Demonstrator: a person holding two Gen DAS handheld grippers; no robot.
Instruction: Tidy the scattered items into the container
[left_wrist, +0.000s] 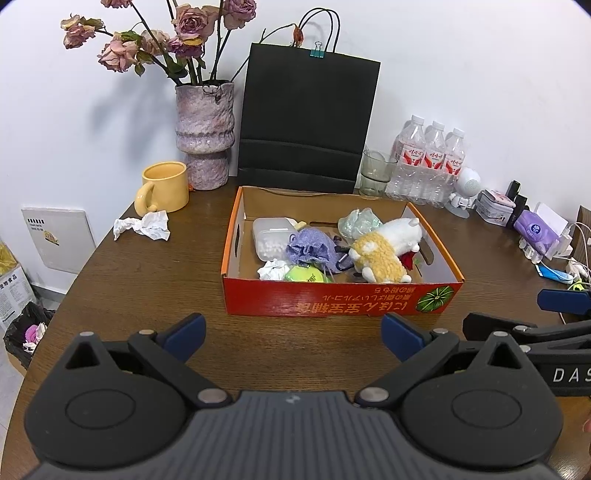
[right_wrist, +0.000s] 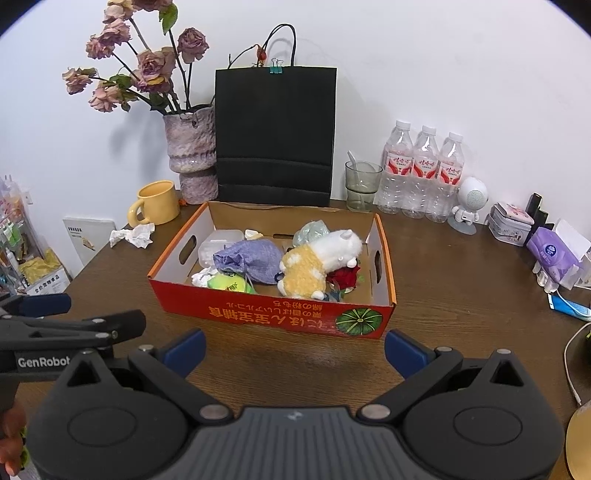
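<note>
The left gripper (left_wrist: 293, 338) is hovering low above the round brown wooden table (left_wrist: 147, 280), its two blue-tipped fingers (left_wrist: 186, 336) spread wide apart and holding nothing. The right gripper (right_wrist: 294, 345) is hovering just beside it, also with fingers released and nothing between them. Both are pointing at the red and orange cardboard box with a printed pumpkin (left_wrist: 332, 301), which is standing in the middle of the table, a little in front of the fingertips. Inside the box, a white and yellow plush toy (left_wrist: 384, 245) is lying on the right part, a purple knitted pouch (left_wrist: 310, 249) is resting in the centre, and a yellow-green tennis ball (left_wrist: 308, 275) is sitting against the near wall. A crumpled white tissue (left_wrist: 271, 269) is lying next to the ball, a translucent plastic case (left_wrist: 271, 232) is at the far left, and a red fabric rose (right_wrist: 345, 277) is showing beside the plush toy. Another crumpled white paper (left_wrist: 144, 226) is lying outside the box, on the table to its left, close to a yellow ceramic mug (left_wrist: 162, 188). Behind the box a black paper bag (left_wrist: 306, 118) is standing against the wall.
</note>
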